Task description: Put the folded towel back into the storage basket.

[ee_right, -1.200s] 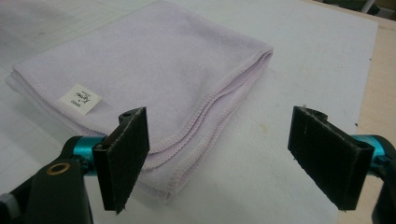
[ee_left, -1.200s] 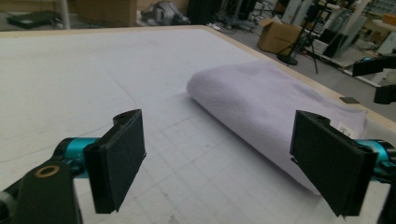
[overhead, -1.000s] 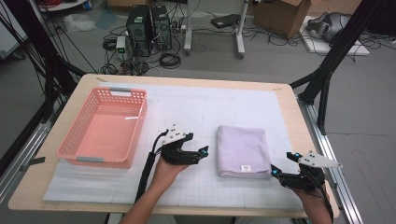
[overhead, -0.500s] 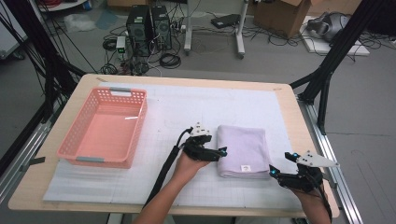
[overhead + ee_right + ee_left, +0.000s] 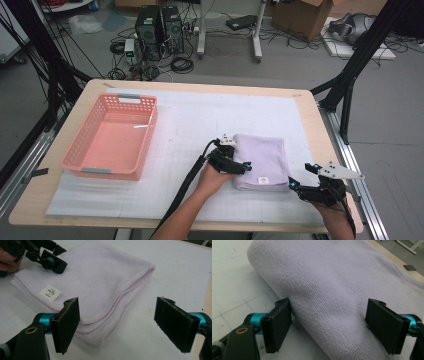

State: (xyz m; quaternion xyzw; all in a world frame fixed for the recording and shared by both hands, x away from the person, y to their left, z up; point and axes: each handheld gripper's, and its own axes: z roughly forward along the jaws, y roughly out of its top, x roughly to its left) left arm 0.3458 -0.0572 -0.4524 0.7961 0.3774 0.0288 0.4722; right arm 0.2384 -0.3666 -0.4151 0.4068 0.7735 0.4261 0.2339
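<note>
A folded lavender towel [image 5: 265, 157] lies on the white mat, right of centre. My left gripper [image 5: 240, 156] is at the towel's left folded edge and is open. In the left gripper view the jaws of this gripper [image 5: 331, 327] straddle the rounded fold of the towel [image 5: 337, 280]; the left jaw touches the cloth and the right one rests over it. My right gripper [image 5: 302, 176] stands open just off the towel's near right corner. In the right gripper view its jaws [image 5: 122, 325] frame that hemmed corner of the towel [image 5: 100, 277], whose white label [image 5: 50, 293] faces up.
An empty pink plastic basket [image 5: 150, 127] sits on the left half of the mat. The wooden table's right edge [image 5: 327, 145] runs close to my right gripper. Black frame legs, cables and computer cases stand on the floor beyond the table.
My left gripper has travelled right across the mat, from the middle of the table to the towel's left edge. The right gripper and the towel have stayed put.
</note>
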